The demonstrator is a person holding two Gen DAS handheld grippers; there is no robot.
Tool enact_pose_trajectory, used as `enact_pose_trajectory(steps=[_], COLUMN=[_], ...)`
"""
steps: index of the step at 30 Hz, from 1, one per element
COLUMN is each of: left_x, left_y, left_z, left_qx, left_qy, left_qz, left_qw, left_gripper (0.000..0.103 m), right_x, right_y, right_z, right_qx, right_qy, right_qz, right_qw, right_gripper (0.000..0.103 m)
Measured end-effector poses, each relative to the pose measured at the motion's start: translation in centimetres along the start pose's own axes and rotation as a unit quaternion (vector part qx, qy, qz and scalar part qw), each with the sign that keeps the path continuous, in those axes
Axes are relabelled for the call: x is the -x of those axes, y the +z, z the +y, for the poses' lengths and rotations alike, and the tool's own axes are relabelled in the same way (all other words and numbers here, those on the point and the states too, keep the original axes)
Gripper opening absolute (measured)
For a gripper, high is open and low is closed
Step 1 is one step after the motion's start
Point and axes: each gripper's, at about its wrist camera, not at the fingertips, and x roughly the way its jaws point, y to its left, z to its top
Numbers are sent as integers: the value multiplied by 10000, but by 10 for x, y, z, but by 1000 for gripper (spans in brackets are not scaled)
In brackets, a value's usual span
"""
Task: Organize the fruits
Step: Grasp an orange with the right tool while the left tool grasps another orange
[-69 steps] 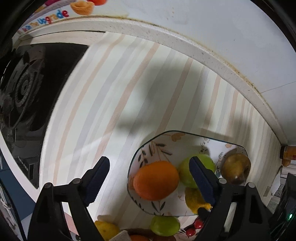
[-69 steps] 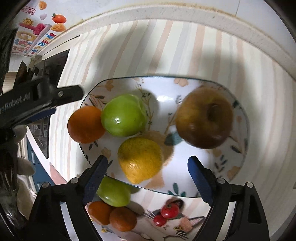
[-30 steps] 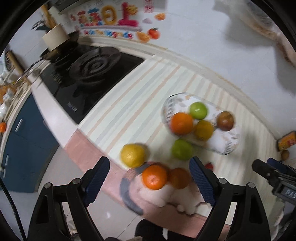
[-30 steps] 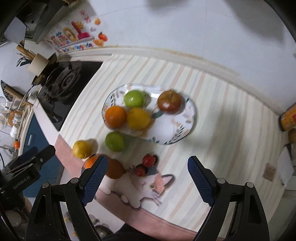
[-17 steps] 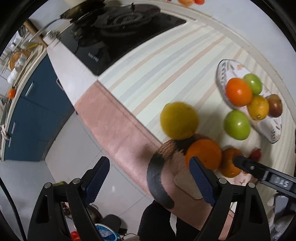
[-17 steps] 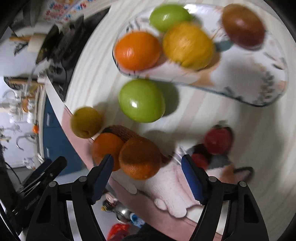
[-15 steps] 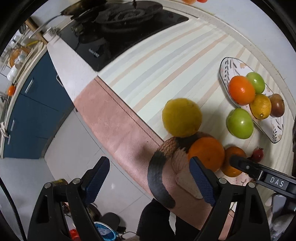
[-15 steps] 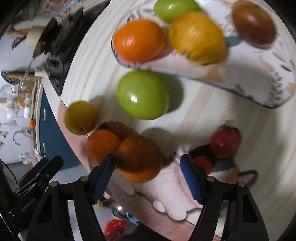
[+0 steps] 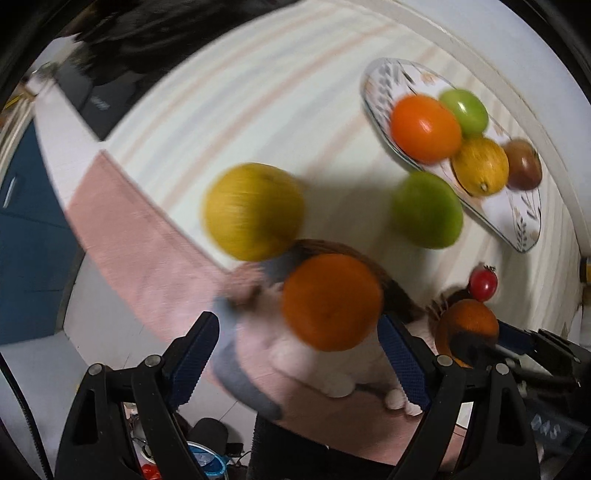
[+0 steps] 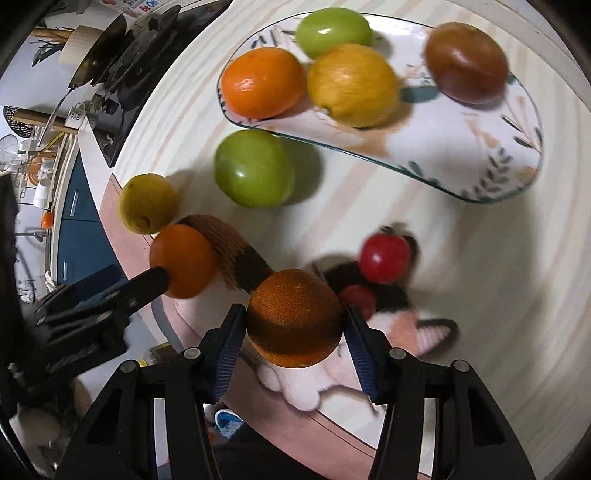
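Two hand-held grippers are now low over the loose fruit at the near edge of the striped tabletop [image 10: 480,295], where a second ago both were high above it, so I judge a pick-up is beginning. The right hand-held gripper [image 10: 293,339] has narrowed its blue pads onto the dark-skinned round orange [image 10: 294,318] lying on the cat-printed mat [image 10: 417,328]; the pads look to touch its sides, though how firmly I cannot tell. The left hand-held gripper [image 9: 297,363] is spread wide, with the bright round orange [image 9: 331,301] between its fingers and untouched; this view is blurred. Beyond these lie two small red cherry tomatoes [image 10: 386,258], one largely behind the gripped orange, then a dull yellow lemon [image 10: 147,208] and a glossy green apple [image 10: 254,172], the apple just beside the plate. Farthest is the long white leaf-patterned plate [image 10: 498,173], holding four fruits: one orange [image 10: 263,82], one yellow lemon [image 10: 352,84], one green apple [image 10: 333,31] and one brown-red apple [image 10: 466,61]. Off the plate that makes two oranges, one lemon, one apple and two tomatoes, six left to move. The plate's near right part is bare, so there seems room for the orange.
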Motion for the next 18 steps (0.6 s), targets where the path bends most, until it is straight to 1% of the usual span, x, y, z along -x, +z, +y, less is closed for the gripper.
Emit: enact_pose_trajectory(steps=[3,5,6,7,8,9,12,15,18], left_x=[-14,-20,-22,-23,-23,-22,-20,-18,-16], left_y=[5,5,5,5,6,7,8,-1,-13], left_z=[-15,-24,-28,-31,-33,-33,-25,-19,-14], left_qx=[-184,-327,-401,-472,-512,-558,-454,-482,-438], left_qy=[-91,-83,-55,66,156,316,210,325,343], left_qz=[158,182,152,93,21,-85,-77,-95,-72], left_qw=[9997,9993,9991,9988,9986,9979,9987,9983,9984], left_gripper=[88,87,83,79,70,63,61,61,61], right_x=[3,3,4,4,3,3,0,-2,-9], right_y=[-5,-8,-10,-11,-12,-15,-18,-21,-23], right_z=[-3,-3,-5,-6,-6,-7,-4,-3,3], right_qx=[15,11,4,-9,-8,-2,59,136,255], right_qy=[-94,-130,-134,-138,-151,-165,-228,-300,-404], right_qz=[-37,-46,-49,-46,-35,-30,-14,19,35], right_qw=[9999,9999,9999,9999,9999,9999,9997,9995,9989], right_gripper=[57,57,57,57,57,57,57,57,57])
